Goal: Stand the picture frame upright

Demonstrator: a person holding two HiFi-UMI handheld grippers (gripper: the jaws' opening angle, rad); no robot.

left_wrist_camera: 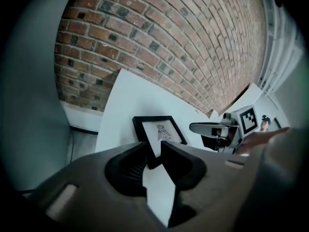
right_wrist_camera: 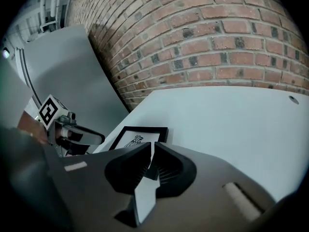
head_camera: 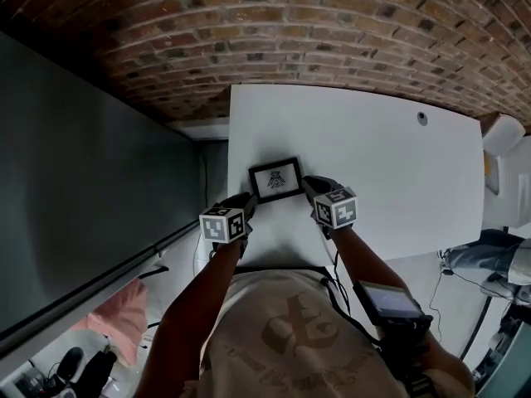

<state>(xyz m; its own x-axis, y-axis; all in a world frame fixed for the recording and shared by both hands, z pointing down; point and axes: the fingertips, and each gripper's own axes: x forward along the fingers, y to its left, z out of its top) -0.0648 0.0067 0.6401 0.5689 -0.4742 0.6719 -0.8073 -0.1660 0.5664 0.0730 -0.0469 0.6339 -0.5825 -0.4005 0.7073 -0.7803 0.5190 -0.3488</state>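
A small black picture frame (head_camera: pixel 276 179) with a dark drawing on white paper lies flat on the white table (head_camera: pixel 373 156) near its front left corner. My left gripper (head_camera: pixel 246 203) is at the frame's near left corner and my right gripper (head_camera: pixel 309 186) is at its near right corner. In the left gripper view the frame (left_wrist_camera: pixel 161 129) has its near corner in the gap of the left gripper (left_wrist_camera: pixel 153 151), whose jaws stand apart with table showing between them. In the right gripper view the frame (right_wrist_camera: pixel 137 137) sits just beyond the right gripper (right_wrist_camera: pixel 152 149), whose jaws are narrowly parted.
A brick wall (head_camera: pixel 332 31) runs along the table's far edge. A grey panel (head_camera: pixel 75 189) stands to the left past the table's edge. A small cable hole (head_camera: pixel 422 118) is at the table's far right. A white object (head_camera: pixel 502 135) sits beyond the right edge.
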